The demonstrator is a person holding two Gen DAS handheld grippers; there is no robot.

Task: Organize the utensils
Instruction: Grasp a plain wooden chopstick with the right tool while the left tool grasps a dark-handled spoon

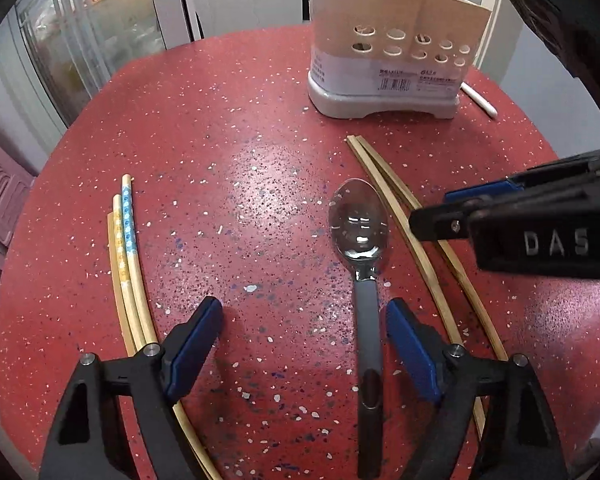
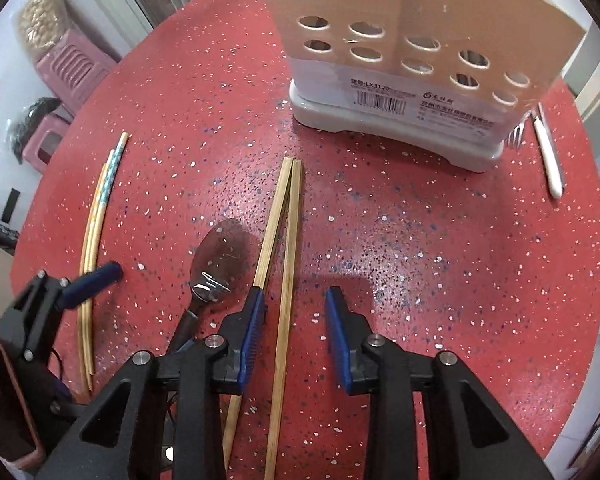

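Red table (image 1: 228, 128) | both jaws open | fork (image 2: 514, 136) beside holder (image 2: 400, 92): right view only

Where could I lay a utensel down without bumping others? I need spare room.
Free: the red tabletop between the patterned chopsticks and the spoon, and right of the plain chopsticks. Crowded: spoon against plain chopsticks, and beside the holder.

The worktop (image 1: 228, 128) is red with white and dark speckles, the utensil holder (image 1: 388, 52) beige over grey, the chopsticks (image 1: 129, 240) pale yellow with blue and white dots, the spoon (image 1: 359, 224) silver.
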